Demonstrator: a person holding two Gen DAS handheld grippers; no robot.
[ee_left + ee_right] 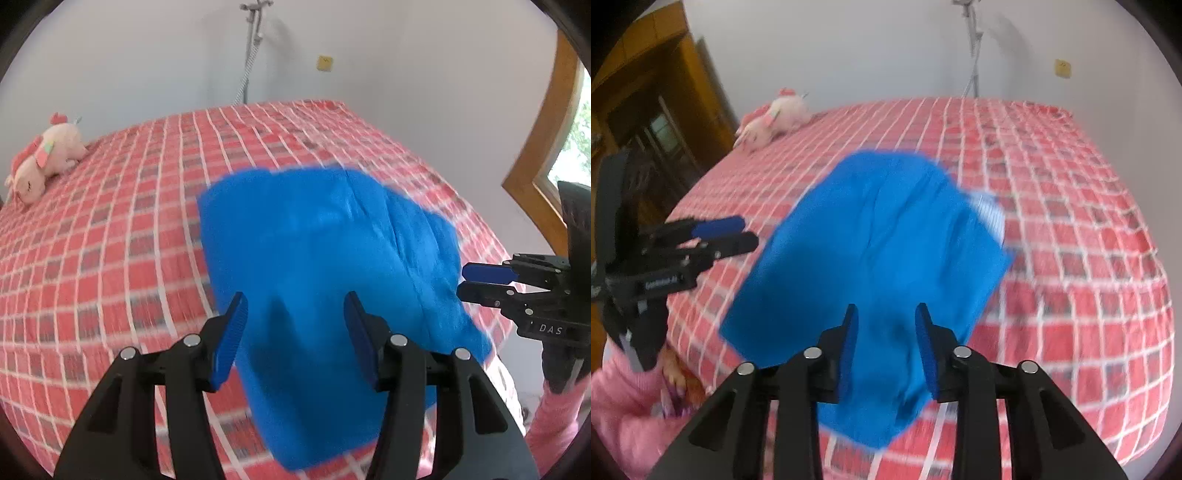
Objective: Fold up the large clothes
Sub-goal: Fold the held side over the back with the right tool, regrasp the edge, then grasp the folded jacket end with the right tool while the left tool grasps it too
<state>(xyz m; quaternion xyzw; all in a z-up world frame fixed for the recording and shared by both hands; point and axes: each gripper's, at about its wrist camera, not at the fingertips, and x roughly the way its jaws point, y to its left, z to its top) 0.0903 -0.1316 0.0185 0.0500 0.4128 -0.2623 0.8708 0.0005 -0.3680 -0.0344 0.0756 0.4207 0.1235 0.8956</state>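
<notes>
Left claw (pixel 295 325): nearest the lens in the left wrist view; black arms with blue ribbed pads, jaws standing apart at a middling width, nothing clamped between them; the blue garment lies under and beyond the gap.
Right claw (pixel 886 332): nearest the lens in the right wrist view; jaws narrower than the left pair, a clear gap between the pads, nothing clamped; blue cloth shows through the gap. Whether any pad touches the cloth cannot be told, as the frames are blurred.
Sleeve (pixel 624 398): pink knit, at the near edge of the bed, under the left claw's handle.
Blue garment (pixel 317 251): bright blue, folded into a rough rectangle, lying flat on the bed near its near edge, just beyond both claws; a seam runs along its length and a paler ribbed patch shows at its far right corner.
Bed (pixel 110 229): the working surface; covered with a red sheet crossed by a white grid with darker squares; it spreads on all sides of the garment.
Plush toy (pixel 44 158): pink and cream, lying on the bed well left of the garment and farther back, near the bed's far left corner.
Wall (pixel 129 66): plain pale, behind the bed.
Pole (pixel 251 51): metal, standing against the wall behind the bed.
Yellow plate (pixel 324 63): small, on the wall to the right of the pole.
Window frame (pixel 554 122): wooden, right of the bed, greenery outside.
Wooden cabinet (pixel 653 107): dark orange-brown, left of the bed.
</notes>
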